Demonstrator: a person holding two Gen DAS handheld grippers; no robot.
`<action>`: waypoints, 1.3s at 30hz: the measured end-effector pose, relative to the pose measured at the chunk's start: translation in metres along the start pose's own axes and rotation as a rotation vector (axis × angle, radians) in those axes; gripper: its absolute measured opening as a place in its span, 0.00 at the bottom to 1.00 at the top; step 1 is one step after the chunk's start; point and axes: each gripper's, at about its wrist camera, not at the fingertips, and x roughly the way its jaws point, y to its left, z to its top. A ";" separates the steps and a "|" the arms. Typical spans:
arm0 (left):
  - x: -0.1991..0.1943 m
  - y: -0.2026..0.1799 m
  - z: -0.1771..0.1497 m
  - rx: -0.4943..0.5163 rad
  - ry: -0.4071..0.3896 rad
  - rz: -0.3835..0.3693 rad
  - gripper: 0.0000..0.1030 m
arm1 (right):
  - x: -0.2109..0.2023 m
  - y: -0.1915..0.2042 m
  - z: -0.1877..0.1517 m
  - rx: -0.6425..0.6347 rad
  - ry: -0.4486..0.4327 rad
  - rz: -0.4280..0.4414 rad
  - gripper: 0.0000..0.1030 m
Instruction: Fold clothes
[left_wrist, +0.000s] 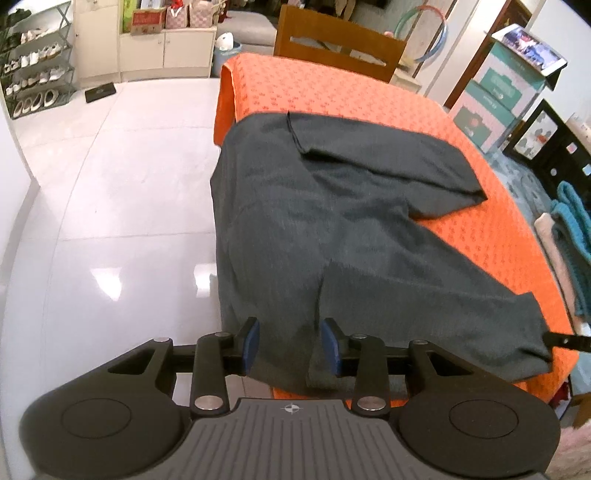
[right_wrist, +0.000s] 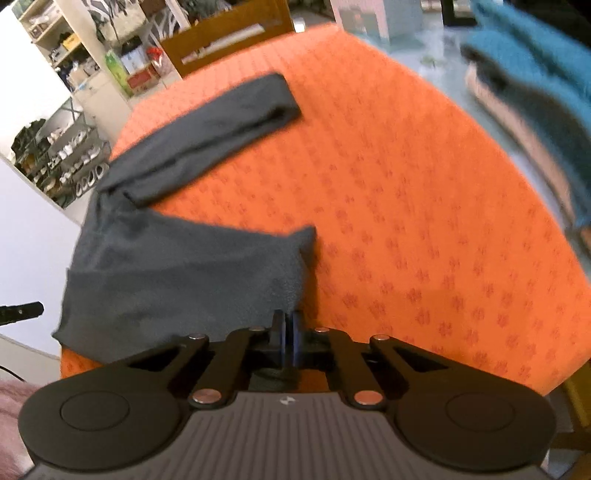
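A dark grey long-sleeved garment (left_wrist: 332, 221) lies spread on a table under an orange patterned cloth (left_wrist: 369, 92); its left side hangs over the table edge. One sleeve (right_wrist: 207, 125) is folded across the far part. My left gripper (left_wrist: 291, 345) is open above the garment's near hem, and the pads do not press the fabric. My right gripper (right_wrist: 290, 332) is shut on the end of the near sleeve (right_wrist: 291, 266). Its black tip (left_wrist: 565, 339) shows at that sleeve end in the left wrist view. The right wrist view is blurred.
A wooden chair (left_wrist: 332, 40) stands behind the table. Teal and pink folded clothes (left_wrist: 569, 229) lie to the right, with stacked boxes (left_wrist: 498, 92) behind them. White tiled floor (left_wrist: 110, 184) and a shoe rack (left_wrist: 33, 74) are on the left.
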 end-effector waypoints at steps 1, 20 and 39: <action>-0.002 0.004 0.002 0.001 -0.005 -0.012 0.39 | -0.005 0.007 0.004 -0.006 -0.012 -0.006 0.04; -0.040 0.148 0.056 0.177 -0.008 -0.154 0.42 | 0.039 0.300 0.011 -0.329 -0.038 -0.104 0.03; -0.040 0.195 0.090 0.392 0.031 -0.148 0.46 | 0.127 0.362 -0.031 -0.331 0.070 -0.122 0.07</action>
